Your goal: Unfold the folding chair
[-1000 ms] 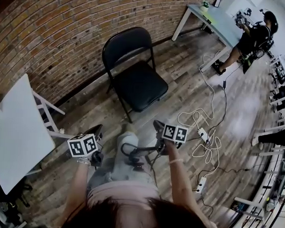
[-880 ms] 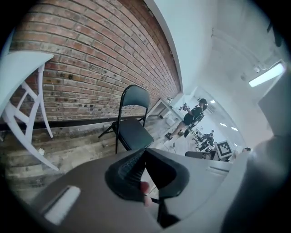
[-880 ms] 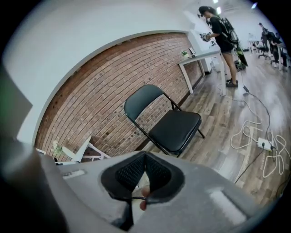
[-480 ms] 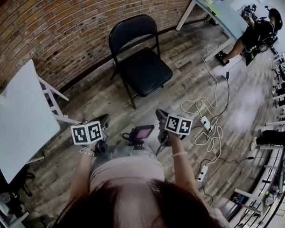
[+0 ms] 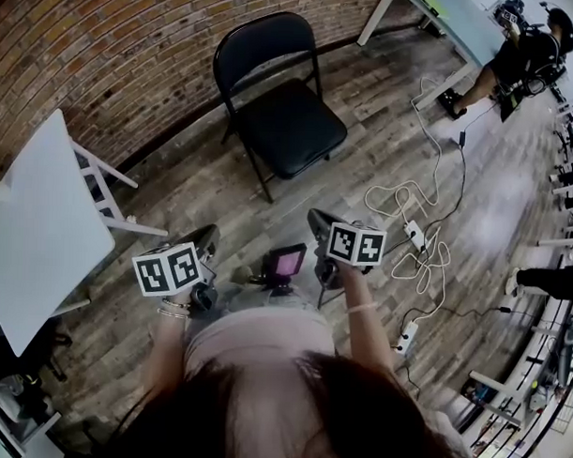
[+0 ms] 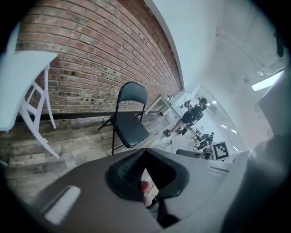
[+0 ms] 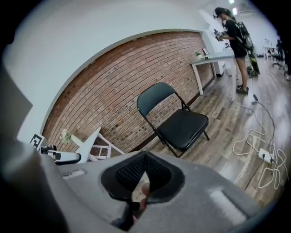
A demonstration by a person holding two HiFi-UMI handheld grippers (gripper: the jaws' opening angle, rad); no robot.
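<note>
The black folding chair (image 5: 285, 125) stands unfolded on the wooden floor by the brick wall, seat down and backrest up. It also shows in the left gripper view (image 6: 129, 129) and the right gripper view (image 7: 182, 125), well ahead of both jaws. My left gripper (image 5: 206, 237) and right gripper (image 5: 317, 221) hang close to my body, a good way short of the chair. The left gripper's jaws (image 6: 144, 152) are shut with nothing between them, and so are the right gripper's (image 7: 145, 157).
A white folding table (image 5: 42, 234) leans at the left. White cables and power strips (image 5: 408, 232) lie on the floor at the right. A grey desk (image 5: 444, 18) and another person (image 5: 518, 58) are at the far right. A small device with a pink screen (image 5: 287, 263) sits at my waist.
Both grippers have risen a little and stayed shut. The chair has not changed; it now sits higher in the head view.
</note>
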